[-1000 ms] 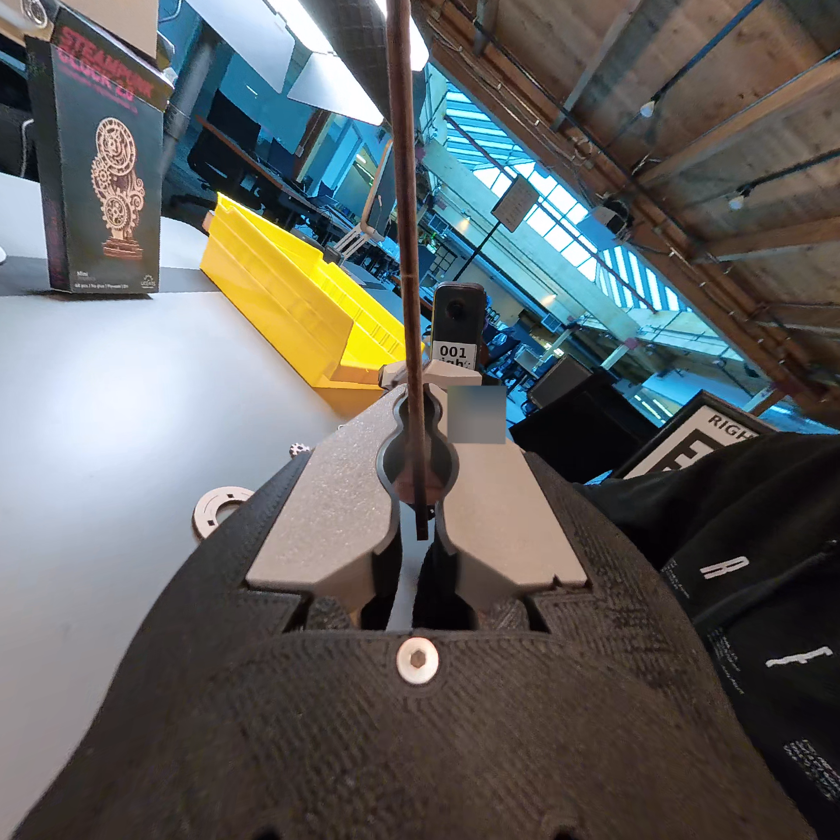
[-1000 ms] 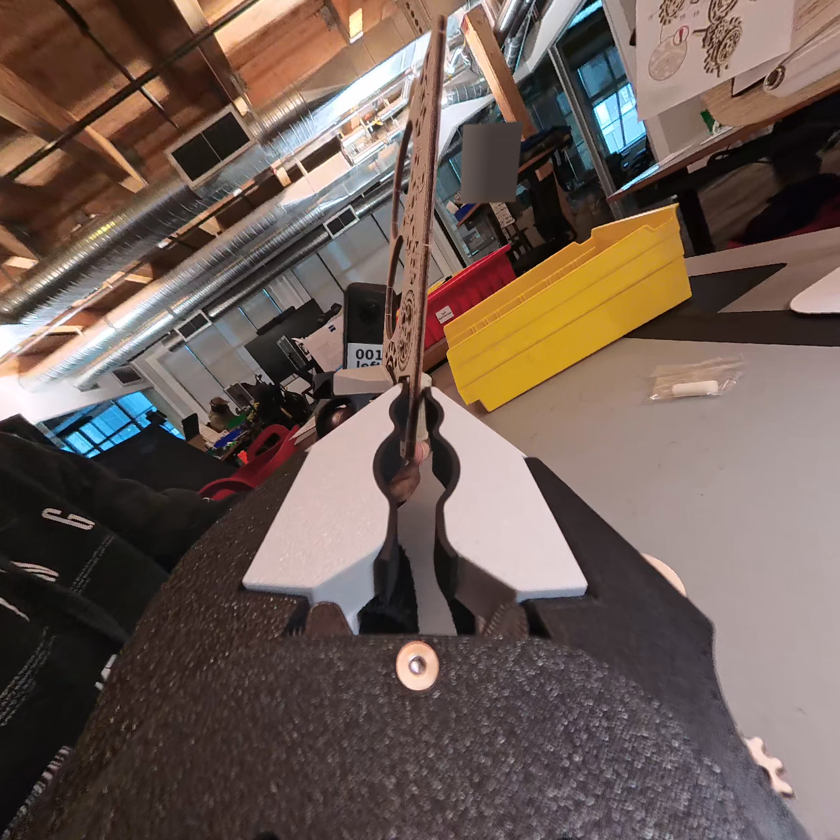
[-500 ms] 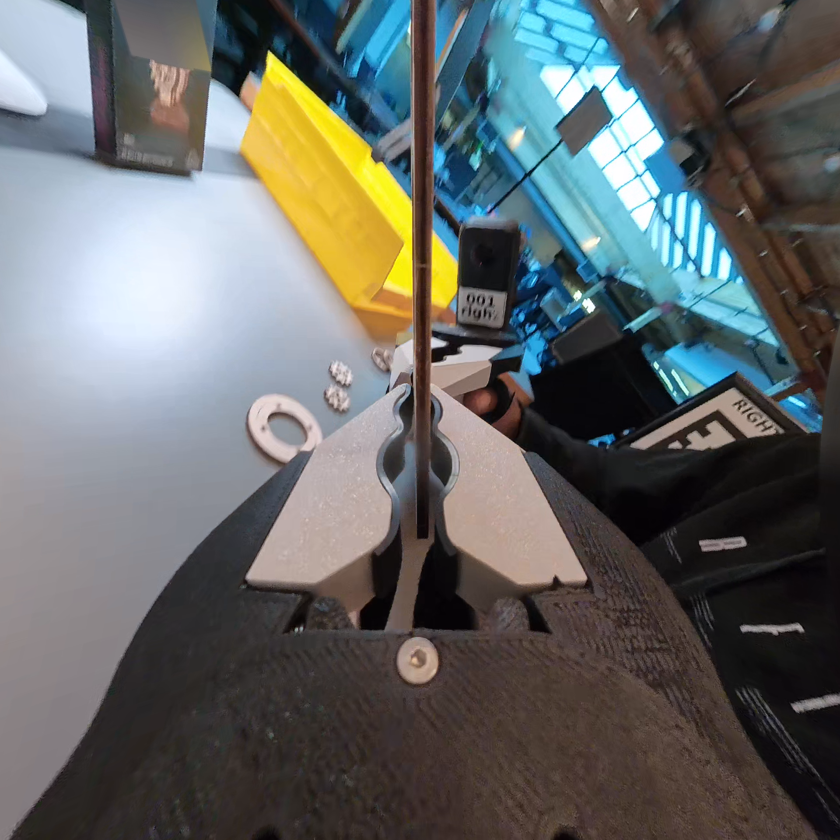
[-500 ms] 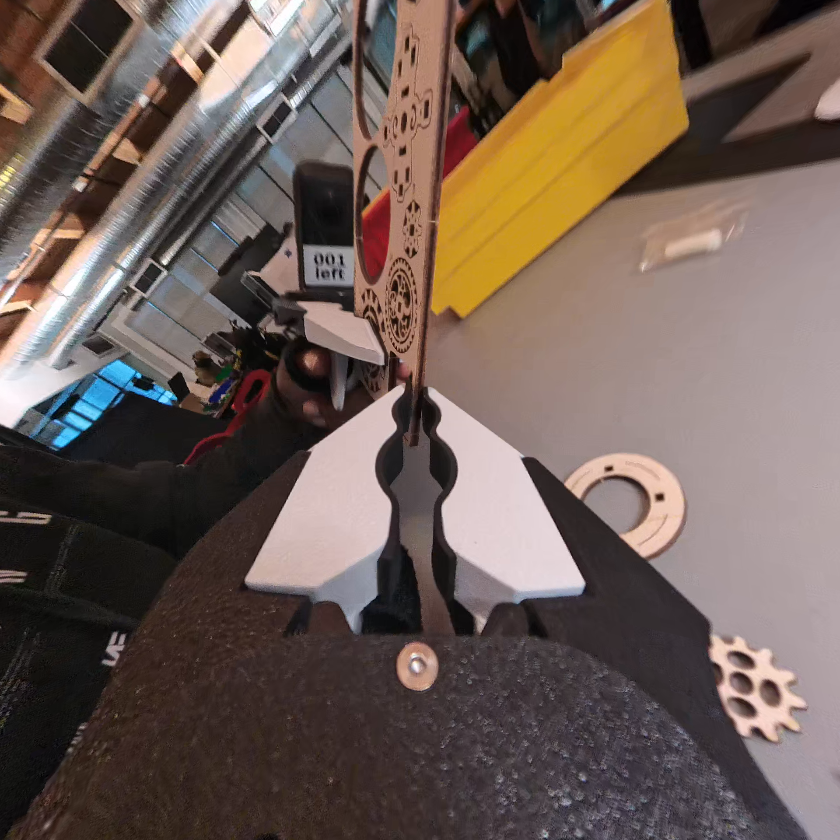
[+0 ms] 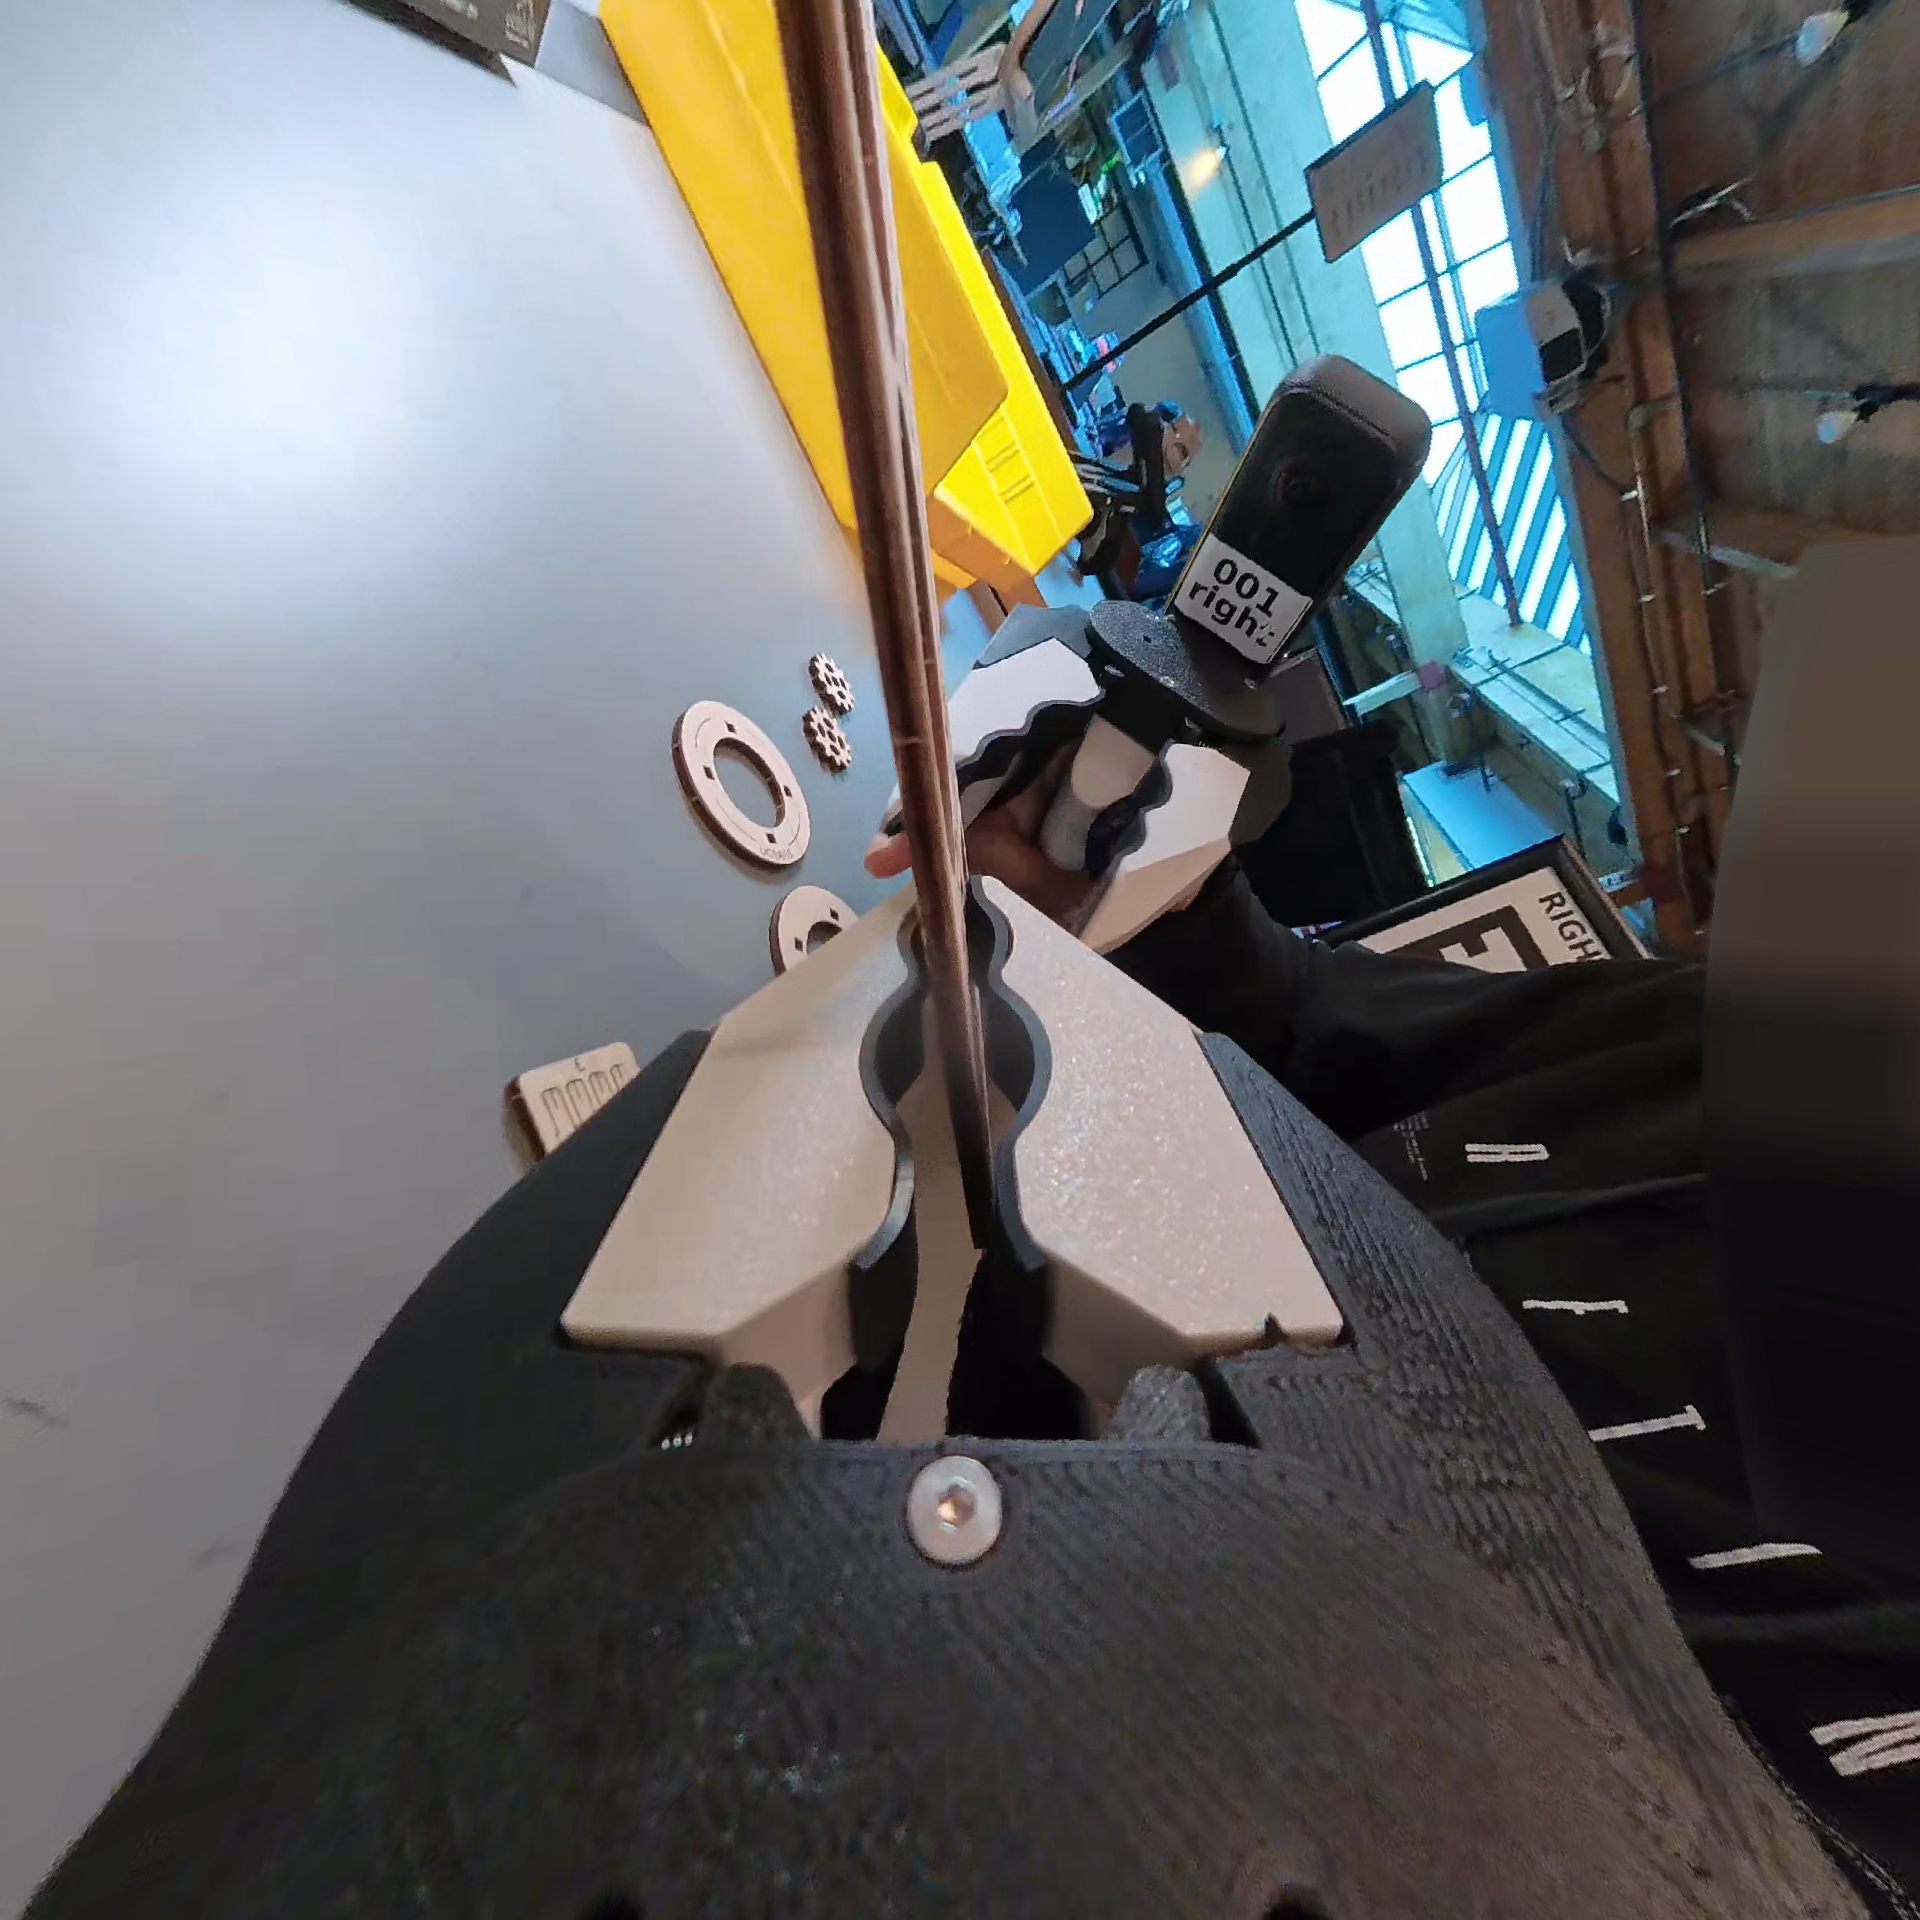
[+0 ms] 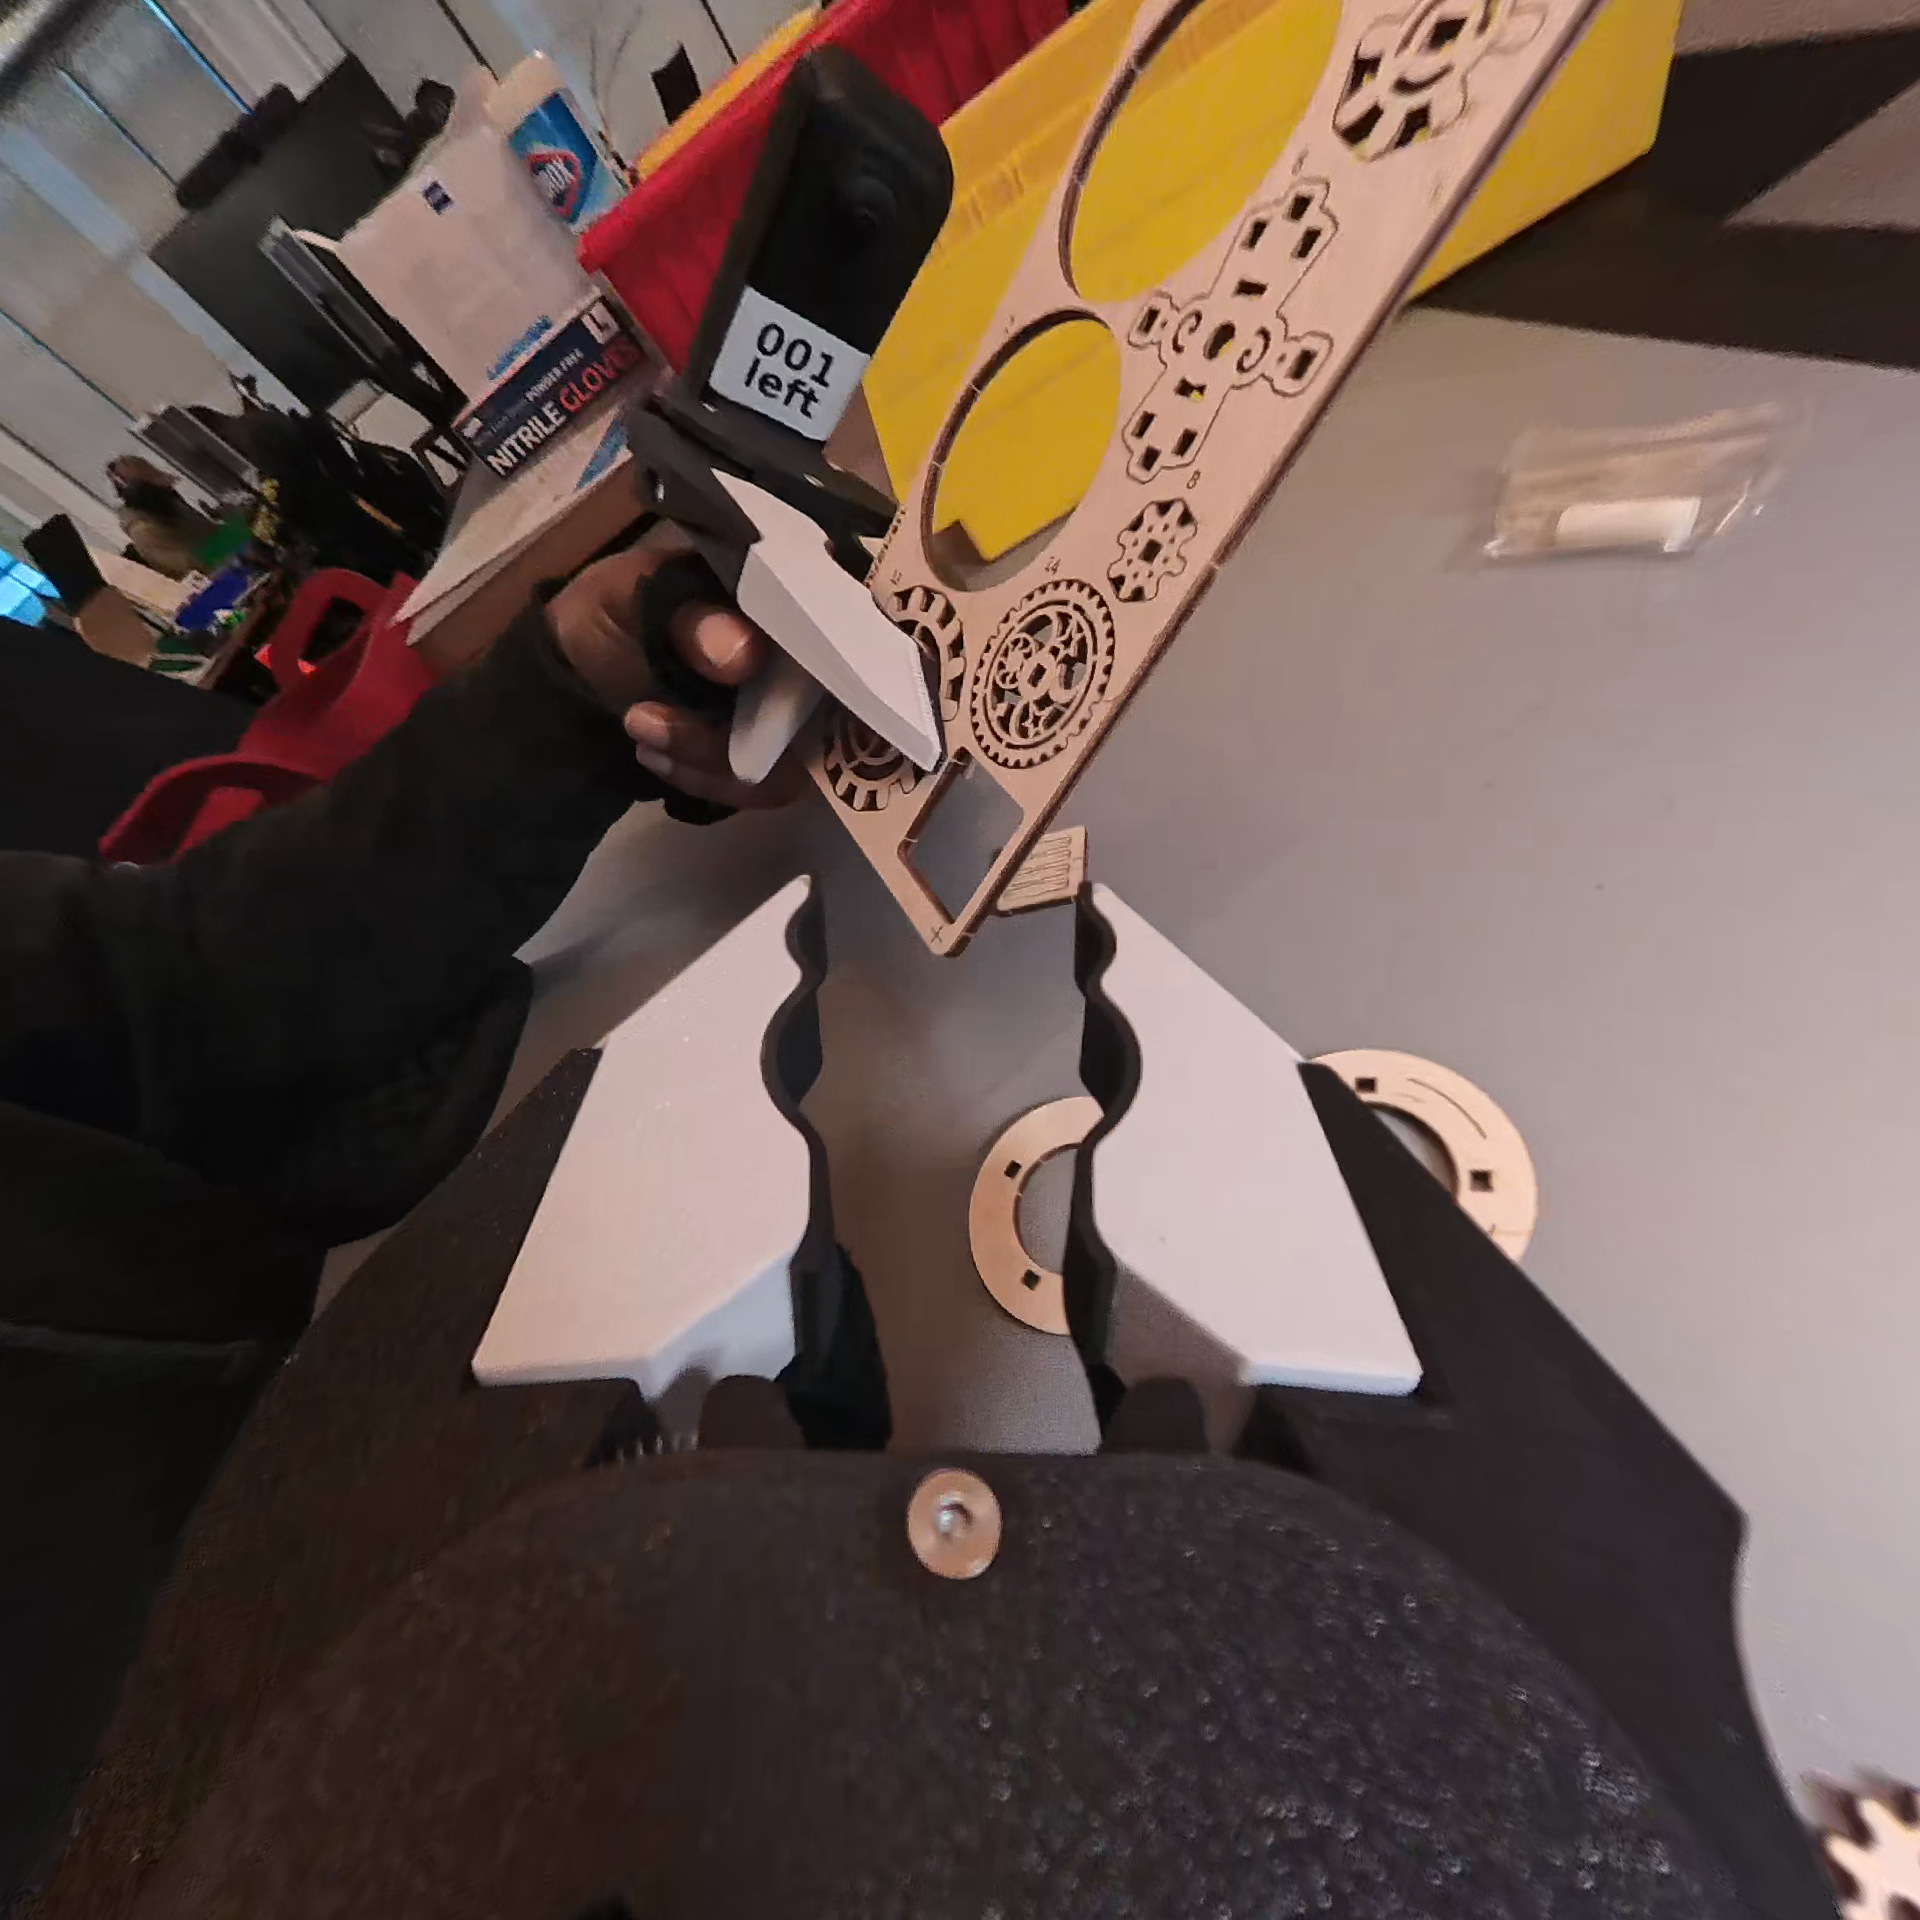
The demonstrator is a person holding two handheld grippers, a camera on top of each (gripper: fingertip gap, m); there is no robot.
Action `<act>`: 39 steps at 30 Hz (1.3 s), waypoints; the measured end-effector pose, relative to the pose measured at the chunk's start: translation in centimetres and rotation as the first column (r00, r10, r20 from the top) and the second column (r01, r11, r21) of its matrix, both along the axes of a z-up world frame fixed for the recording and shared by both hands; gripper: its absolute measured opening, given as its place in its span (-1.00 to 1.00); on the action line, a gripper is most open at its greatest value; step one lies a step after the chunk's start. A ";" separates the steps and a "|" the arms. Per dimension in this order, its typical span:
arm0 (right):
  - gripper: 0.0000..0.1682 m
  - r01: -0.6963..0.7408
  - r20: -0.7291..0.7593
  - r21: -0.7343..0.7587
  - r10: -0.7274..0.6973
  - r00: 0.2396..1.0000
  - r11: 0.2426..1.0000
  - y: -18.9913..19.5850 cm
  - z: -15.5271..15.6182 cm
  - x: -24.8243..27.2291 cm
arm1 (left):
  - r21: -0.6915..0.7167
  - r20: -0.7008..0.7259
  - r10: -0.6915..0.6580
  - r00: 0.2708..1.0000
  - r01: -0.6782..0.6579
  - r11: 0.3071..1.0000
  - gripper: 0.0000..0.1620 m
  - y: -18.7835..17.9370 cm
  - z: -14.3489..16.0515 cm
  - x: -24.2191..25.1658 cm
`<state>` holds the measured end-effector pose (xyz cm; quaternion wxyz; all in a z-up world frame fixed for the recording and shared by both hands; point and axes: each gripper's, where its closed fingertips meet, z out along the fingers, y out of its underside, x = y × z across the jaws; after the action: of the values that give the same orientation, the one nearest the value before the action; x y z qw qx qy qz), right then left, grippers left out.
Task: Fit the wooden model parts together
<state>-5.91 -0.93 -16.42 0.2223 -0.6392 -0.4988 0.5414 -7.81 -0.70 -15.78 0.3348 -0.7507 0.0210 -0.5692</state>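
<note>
Plywood, laser-cut and pale, is what the work turns on: a flat parts sheet [image 6: 1195, 436] runs from the centre of the right wrist view up to its upper right, with two round holes and a rectangular window already empty, and several gears and a cross-shaped piece not yet freed from it. The left gripper [image 6: 914, 717] pinches this sheet near its lower corner, left of centre in that view; in the left wrist view the sheet [image 5: 883, 520] appears edge-on as a dark strip rising from between the closed fingers [image 5: 800, 1143] to the top of the frame. The right gripper [image 6: 945, 914] has its fingers spread wide with nothing between them, the sheet's corner just above its tips. On the grey table [image 5: 312, 520], loose pieces lie apart: a large ring [image 5: 740, 781], two small gears [image 5: 828, 709], a smaller ring [image 5: 810, 930] and a slotted rectangular piece [image 5: 571, 1091] in the middle left of the left wrist view. A yellow bin [image 5: 831, 260] sits at the top of that view. Judging from this, the job is in its early part: some parts have been taken out of the sheet, others remain in it, and no two loose pieces look joined yet, so all the fitting seems still ahead.
</note>
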 end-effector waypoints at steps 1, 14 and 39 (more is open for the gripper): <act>-0.44 -0.007 -0.013 0.010 0.007 1.000 1.000 0.1 0.3 0.2 | 0.007 -0.001 0.008 1.000 -0.008 1.000 -0.97 0.1 0.1 -0.1; -0.93 -0.018 -0.079 -0.141 0.007 0.997 0.990 0.0 1.0 0.5 | 0.065 0.060 -0.087 0.994 0.083 0.994 -0.96 -0.6 1.3 2.2; -0.75 0.042 -0.033 -0.046 -0.044 0.998 0.998 0.8 0.6 1.4 | -0.017 -0.200 0.043 0.979 -0.048 0.999 -0.98 -2.7 0.3 -5.8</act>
<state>-4.52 -0.15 -15.80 0.2278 -0.6453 -0.4687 0.5585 -13.62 -3.43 -15.50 0.3357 -0.8079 0.0310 -0.4834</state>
